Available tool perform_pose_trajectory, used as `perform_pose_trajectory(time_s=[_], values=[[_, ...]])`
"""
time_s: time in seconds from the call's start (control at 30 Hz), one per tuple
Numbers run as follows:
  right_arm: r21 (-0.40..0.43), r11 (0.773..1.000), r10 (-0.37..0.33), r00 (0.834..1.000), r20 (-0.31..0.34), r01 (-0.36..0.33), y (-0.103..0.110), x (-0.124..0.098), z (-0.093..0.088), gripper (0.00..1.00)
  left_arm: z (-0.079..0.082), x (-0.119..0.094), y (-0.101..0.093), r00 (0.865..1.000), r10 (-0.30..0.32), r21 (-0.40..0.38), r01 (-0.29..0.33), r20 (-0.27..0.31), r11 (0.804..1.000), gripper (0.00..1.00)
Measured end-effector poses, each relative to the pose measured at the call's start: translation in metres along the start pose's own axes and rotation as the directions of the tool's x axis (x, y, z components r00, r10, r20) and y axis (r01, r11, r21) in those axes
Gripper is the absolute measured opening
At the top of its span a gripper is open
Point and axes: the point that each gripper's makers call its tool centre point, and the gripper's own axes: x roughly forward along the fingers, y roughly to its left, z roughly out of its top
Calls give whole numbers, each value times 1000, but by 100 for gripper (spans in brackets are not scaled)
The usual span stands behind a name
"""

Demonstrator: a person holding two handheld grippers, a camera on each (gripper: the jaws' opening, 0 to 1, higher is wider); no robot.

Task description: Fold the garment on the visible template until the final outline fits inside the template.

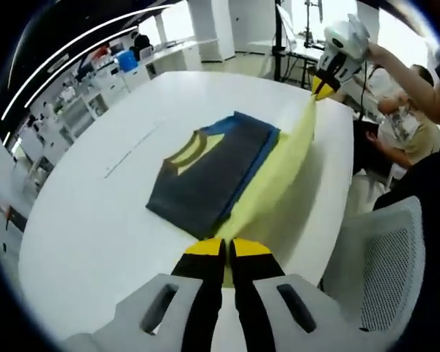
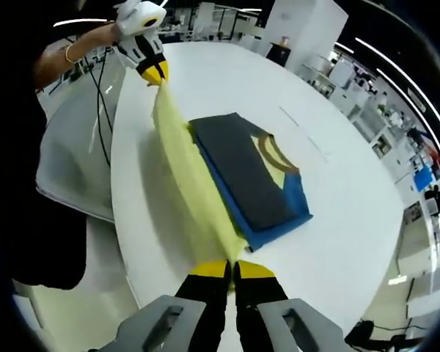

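Partly folded garment (image 1: 213,172), yellow edge stretched taut.

Bright, even indoor light fills both views. Ceiling strip lights (image 1: 81,40) curve at ten o'clock in the left gripper view, bent by fisheye distortion. The white table (image 2: 352,213) glares softly; shadows are faint, edges slightly blurred.

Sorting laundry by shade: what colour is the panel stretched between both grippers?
Pale yellow panel, clearest in the right gripper view.
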Motion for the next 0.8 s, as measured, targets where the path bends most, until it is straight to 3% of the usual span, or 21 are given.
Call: perform_pose_trajectory(time_s=[0.43, 0.8], values=[[38, 990, -134, 990, 47, 132, -55, 3, 27, 0, 34, 5, 41, 992, 99, -59, -95, 80, 994, 1], [56, 979, -201, 977, 70, 197, -86, 16, 43, 0, 45, 13, 69, 979, 171, -101, -160, 114, 982, 1]])
